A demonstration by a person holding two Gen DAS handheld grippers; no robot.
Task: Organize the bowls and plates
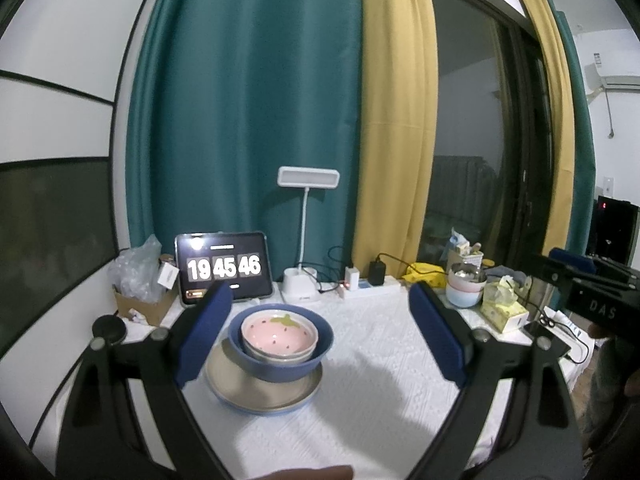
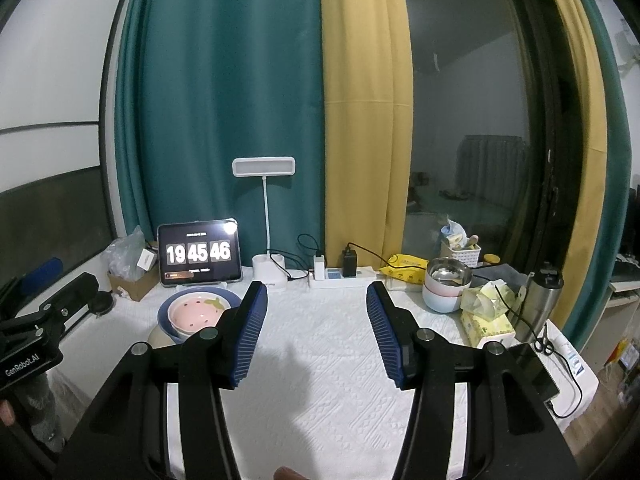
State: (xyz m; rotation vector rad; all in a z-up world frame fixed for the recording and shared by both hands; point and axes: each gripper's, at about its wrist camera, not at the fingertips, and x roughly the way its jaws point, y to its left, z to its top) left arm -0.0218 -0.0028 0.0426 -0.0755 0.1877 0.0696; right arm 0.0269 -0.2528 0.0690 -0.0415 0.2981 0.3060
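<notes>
While we hold both grippers above the white tablecloth (image 2: 320,360), the tablet (image 1: 224,270) at the far left reads "19 45 46". "GenRobot.AI" marks the left gripper (image 1: 320,332); "DAS" marks the right gripper (image 2: 316,332). Both stand open, empty. Left of centre, a pink strawberry bowl (image 1: 279,334) sits upright in a blue bowl (image 1: 320,344) on a plate (image 1: 240,384).

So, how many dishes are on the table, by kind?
Plates: 1, the beige plate under the left stack.
Ceramic bowls: 4, namely the blue bowl, strawberry bowl, pink bowl and pale blue bowl.
Steel bowls: 1, the steel bowl on top of the right stack.
Total: 6. More nested pieces cannot be ruled out.
</notes>
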